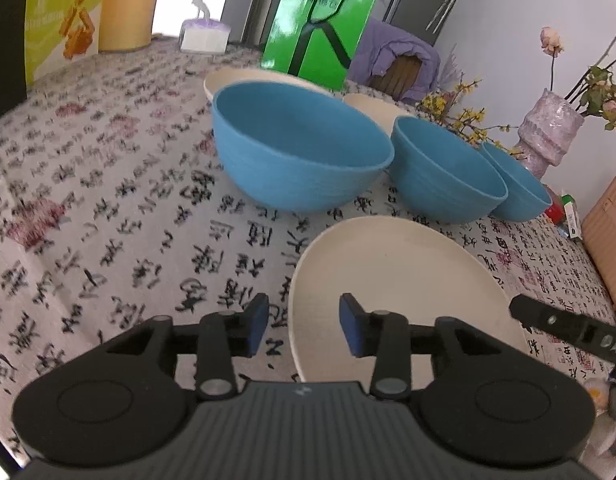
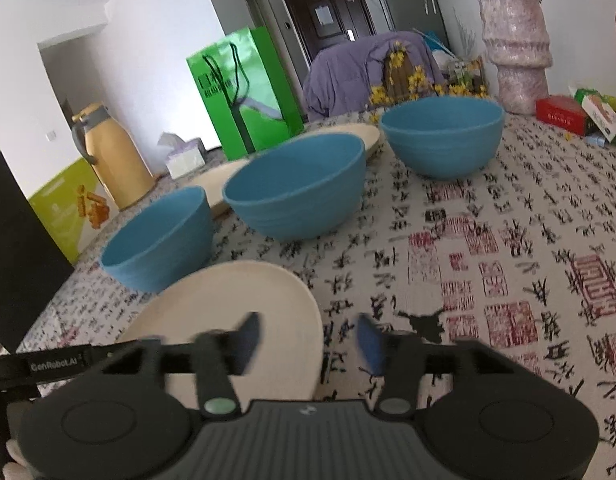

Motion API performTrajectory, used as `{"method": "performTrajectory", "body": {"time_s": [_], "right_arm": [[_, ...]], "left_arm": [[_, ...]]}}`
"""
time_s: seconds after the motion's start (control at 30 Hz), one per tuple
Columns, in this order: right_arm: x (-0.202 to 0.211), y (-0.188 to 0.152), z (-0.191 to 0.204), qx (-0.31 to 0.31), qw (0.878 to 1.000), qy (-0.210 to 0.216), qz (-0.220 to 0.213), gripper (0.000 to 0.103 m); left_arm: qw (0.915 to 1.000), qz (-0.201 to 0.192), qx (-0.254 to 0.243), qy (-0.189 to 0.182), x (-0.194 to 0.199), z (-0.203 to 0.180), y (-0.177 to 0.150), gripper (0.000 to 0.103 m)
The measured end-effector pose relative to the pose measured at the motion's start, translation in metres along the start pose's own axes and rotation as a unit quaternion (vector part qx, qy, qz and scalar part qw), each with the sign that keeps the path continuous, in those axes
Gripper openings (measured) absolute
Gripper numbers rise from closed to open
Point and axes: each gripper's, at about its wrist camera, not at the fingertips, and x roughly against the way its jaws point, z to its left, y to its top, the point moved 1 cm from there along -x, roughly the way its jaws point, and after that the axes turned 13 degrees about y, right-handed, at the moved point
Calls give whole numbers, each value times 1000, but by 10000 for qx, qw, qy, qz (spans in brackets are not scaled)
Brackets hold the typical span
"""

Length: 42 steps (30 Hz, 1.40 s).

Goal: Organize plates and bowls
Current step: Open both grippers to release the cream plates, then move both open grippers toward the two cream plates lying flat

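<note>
Three blue bowls stand in a row on the table: a large one (image 1: 300, 152), a middle one (image 1: 444, 172) and a small one (image 1: 516, 184). In the right wrist view they show as left (image 2: 160, 236), middle (image 2: 296, 192) and far (image 2: 444, 136). A cream plate (image 1: 404, 292) lies in front of them, also in the right wrist view (image 2: 228, 316). More cream plates (image 1: 244, 78) lie behind the bowls. My left gripper (image 1: 304, 328) is open and empty over the plate's left edge. My right gripper (image 2: 308, 340) is open and empty at the plate's right edge.
A green bag (image 1: 320, 20), a yellow jug (image 1: 128, 4), a tissue box (image 1: 206, 34) and a pink vase with flowers (image 1: 548, 128) stand at the back. Small boxes (image 2: 580, 114) lie at the right. The calligraphy tablecloth (image 1: 108, 220) covers the table.
</note>
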Motion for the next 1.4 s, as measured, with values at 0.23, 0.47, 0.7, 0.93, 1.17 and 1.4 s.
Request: {"method": "performTrajectory", "body": {"time_s": [0.23,0.47,0.7,0.93,1.17,1.4], "right_arm": [[9,12,4,202,9996,-6,-171,95],[14,26,15,406,9989,95,-193,103],[20,47,23,456,9984,210,-270,103],[21,71,39,666,9967,246,-389,103],[10,104,51,753,9956,345,-445,103],[-13,136,59,807,9951,369,-433,103]], "left_arm": [[9993,-379,-10,56,19,8,10,96],[9975,-700,26,-42,39,12,22,103],[9944,-1046,171,-54,59,19,36,103],[9904,-1357,280,-32,74,26,61,103],[9870,-1533,487,-59,76,35,93,103],[9845,-1632,633,-98,68,38,125,103]]}}
